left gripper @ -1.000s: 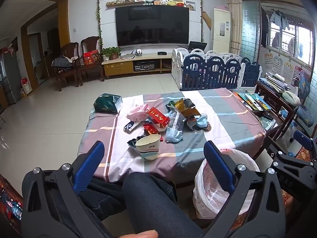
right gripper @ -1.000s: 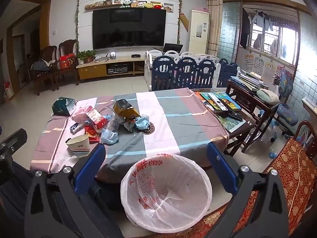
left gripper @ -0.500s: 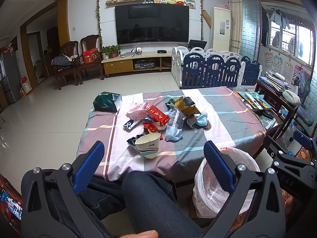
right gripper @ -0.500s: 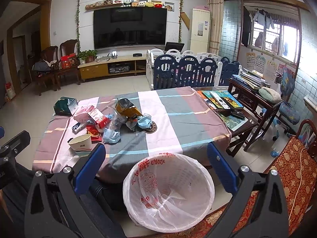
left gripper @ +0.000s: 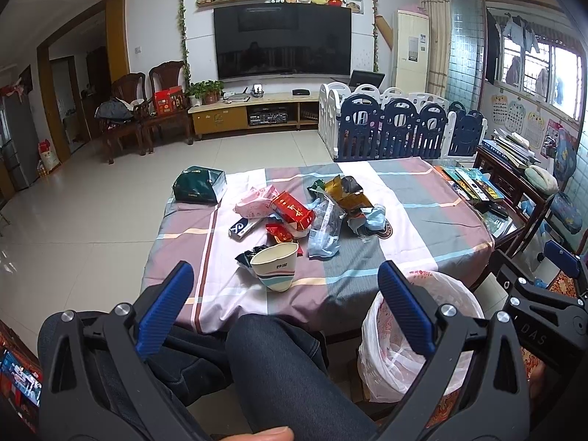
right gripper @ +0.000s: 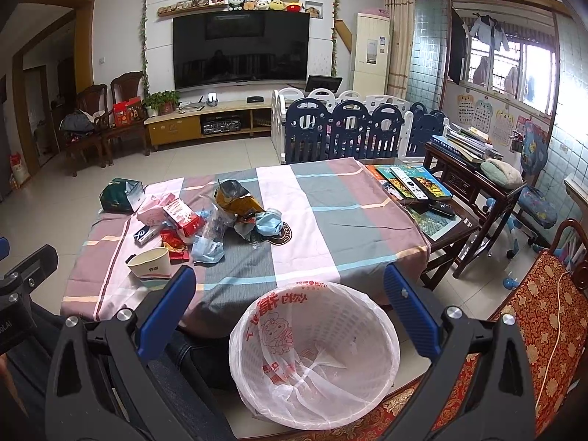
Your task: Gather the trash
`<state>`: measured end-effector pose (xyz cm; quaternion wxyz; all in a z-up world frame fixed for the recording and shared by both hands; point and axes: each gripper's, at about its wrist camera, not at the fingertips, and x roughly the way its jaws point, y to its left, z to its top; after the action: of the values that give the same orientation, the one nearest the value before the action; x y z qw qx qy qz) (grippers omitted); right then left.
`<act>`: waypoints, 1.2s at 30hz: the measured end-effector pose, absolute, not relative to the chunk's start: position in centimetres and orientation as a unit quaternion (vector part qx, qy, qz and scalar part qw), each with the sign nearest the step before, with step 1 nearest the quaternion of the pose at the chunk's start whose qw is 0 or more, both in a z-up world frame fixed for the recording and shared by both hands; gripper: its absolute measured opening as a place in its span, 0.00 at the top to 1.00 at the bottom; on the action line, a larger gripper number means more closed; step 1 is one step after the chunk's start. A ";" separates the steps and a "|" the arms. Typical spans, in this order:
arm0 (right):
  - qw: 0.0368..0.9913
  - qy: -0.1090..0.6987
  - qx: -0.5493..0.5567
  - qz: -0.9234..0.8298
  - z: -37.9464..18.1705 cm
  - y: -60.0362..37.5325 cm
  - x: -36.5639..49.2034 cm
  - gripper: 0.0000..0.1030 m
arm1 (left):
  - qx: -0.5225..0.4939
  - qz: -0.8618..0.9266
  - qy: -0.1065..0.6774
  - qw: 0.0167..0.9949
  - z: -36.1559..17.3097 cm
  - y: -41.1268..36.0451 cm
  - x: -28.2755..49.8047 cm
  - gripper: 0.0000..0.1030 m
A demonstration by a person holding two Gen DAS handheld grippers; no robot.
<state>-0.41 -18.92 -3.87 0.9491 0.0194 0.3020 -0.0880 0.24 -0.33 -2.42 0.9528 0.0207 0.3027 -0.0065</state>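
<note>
A pile of trash lies on the striped tablecloth [left gripper: 422, 198]: a paper cup [left gripper: 276, 265] on its side nearest me, red wrappers [left gripper: 292, 211], a pink packet [left gripper: 255, 204], a clear plastic bag [left gripper: 325, 231] and a gold bag [left gripper: 347, 193]. A white bin with a plastic liner [right gripper: 316, 352] stands on the floor at the table's near edge; it also shows in the left wrist view [left gripper: 415, 334]. My left gripper [left gripper: 286, 301] is open and empty, held over my lap short of the cup. My right gripper [right gripper: 288, 301] is open and empty above the bin.
A dark green box [left gripper: 200, 183] sits at the table's far left corner. Books and remotes [right gripper: 411, 183] lie on a side table at the right. A red patterned chair [right gripper: 540, 316] stands right of the bin. A playpen fence [right gripper: 345, 128] stands behind the table.
Both grippers have drifted slightly forward toward the table; both stay open and empty. Nothing on the table has moved.
</note>
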 end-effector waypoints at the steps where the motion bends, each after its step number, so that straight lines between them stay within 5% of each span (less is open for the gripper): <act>1: 0.949 0.302 0.019 -0.088 -3.9 -18.9 -0.4 0.03 | 0.021 -0.006 0.303 0.953 -2.5 -0.3 0.2 0.03; 36: 0.947 0.307 0.024 -0.087 -4.4 -18.8 -0.3 0.03 | 0.019 -0.007 0.310 0.951 -2.9 -0.1 0.4 0.03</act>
<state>-0.32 -18.77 -4.37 0.9473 0.0236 0.3075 -0.0868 0.43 -0.11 -2.90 0.9506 0.0194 0.3098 -0.0069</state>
